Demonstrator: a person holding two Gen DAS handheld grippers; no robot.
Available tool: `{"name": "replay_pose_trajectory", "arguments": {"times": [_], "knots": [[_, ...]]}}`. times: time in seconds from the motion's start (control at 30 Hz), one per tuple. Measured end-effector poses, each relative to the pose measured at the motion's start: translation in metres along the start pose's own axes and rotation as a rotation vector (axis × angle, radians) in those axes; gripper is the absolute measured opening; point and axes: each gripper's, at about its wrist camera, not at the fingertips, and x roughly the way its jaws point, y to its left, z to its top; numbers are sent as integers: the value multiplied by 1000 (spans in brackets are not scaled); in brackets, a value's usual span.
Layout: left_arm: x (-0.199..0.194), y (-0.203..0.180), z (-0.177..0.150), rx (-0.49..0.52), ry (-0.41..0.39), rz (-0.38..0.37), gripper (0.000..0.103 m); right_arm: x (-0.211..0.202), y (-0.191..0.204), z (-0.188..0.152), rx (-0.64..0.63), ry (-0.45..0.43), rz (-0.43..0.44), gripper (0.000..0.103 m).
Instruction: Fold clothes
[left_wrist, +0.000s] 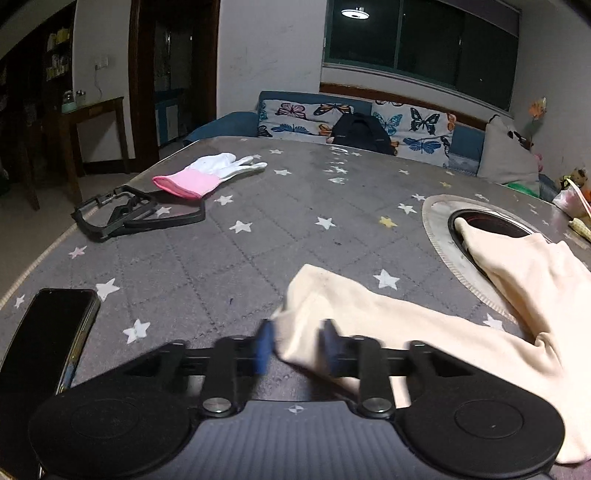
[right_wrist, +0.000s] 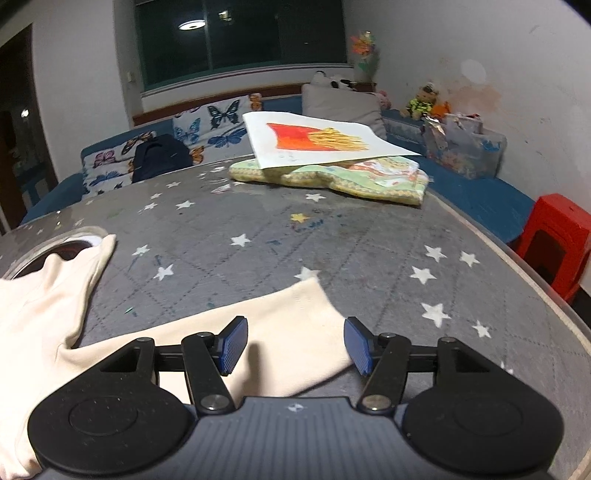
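The cream garment (left_wrist: 424, 325) lies spread on the grey star-patterned surface (left_wrist: 258, 236), one sleeve end reaching each claw. At the left claw (left_wrist: 297, 349) the blue pads (left_wrist: 265, 347) are drawn close with a bunched sleeve edge between them; blur hides whether they press on the cloth, so I cannot tell if it is gripped. The right claw (right_wrist: 295, 345) stands wide apart above the other sleeve end (right_wrist: 295, 321), its pads (right_wrist: 233, 343) on either side of the flat cloth without touching it. Just left of the left claw a dark phone (left_wrist: 48, 332) lies on the surface. Further out, the garment's body drapes over the rim of a round opening (left_wrist: 491, 221) in the surface. Beyond lie a black frame (left_wrist: 136, 216) and a pink-cuffed white glove (left_wrist: 210, 175), and on the right side a drawing of fries (right_wrist: 317, 138) rests on a folded patterned cloth (right_wrist: 351, 177). A butterfly-print sofa (left_wrist: 332, 118) stands behind.
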Motion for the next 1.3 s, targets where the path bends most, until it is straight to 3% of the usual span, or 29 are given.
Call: {"name": "replay_pose_trajectory", "arguments": {"times": [0.27, 0.4, 0.47, 0.53, 0.57, 0.87, 1.03, 1.13, 1.2, 1.3], "knots": [[-10, 7, 1, -25, -13, 38, 10, 5, -13, -4, 25, 8, -20, 58], [-19, 9, 3, -19, -21, 47, 10, 6, -14, -8, 12, 15, -25, 53], [-22, 13, 4, -32, -16, 45, 10, 4, -14, -9, 12, 15, -26, 42], [-23, 16, 4, -33, -7, 49, 10, 1, -15, -10, 24, 15, -19, 14], [-25, 17, 3, -30, -2, 51, 10, -1, -16, -11, 30, 17, -11, 12], [-39, 34, -3, -9, 40, 66, 10, -52, -11, -24, -44, -24, -84, 9], [-43, 42, -6, 5, 65, 68, 10, -71, -10, -34, -72, 4, -113, 9], [-58, 42, -8, 46, 56, 54, 10, -89, -6, -37, -115, -2, -131, 9], [-63, 42, -7, 71, 47, 83, 10, -99, -5, -36, -130, -11, -145, 9], [-58, 51, -7, 26, 59, 86, 9, -104, -10, -35, -112, -12, -155, 9]]}}
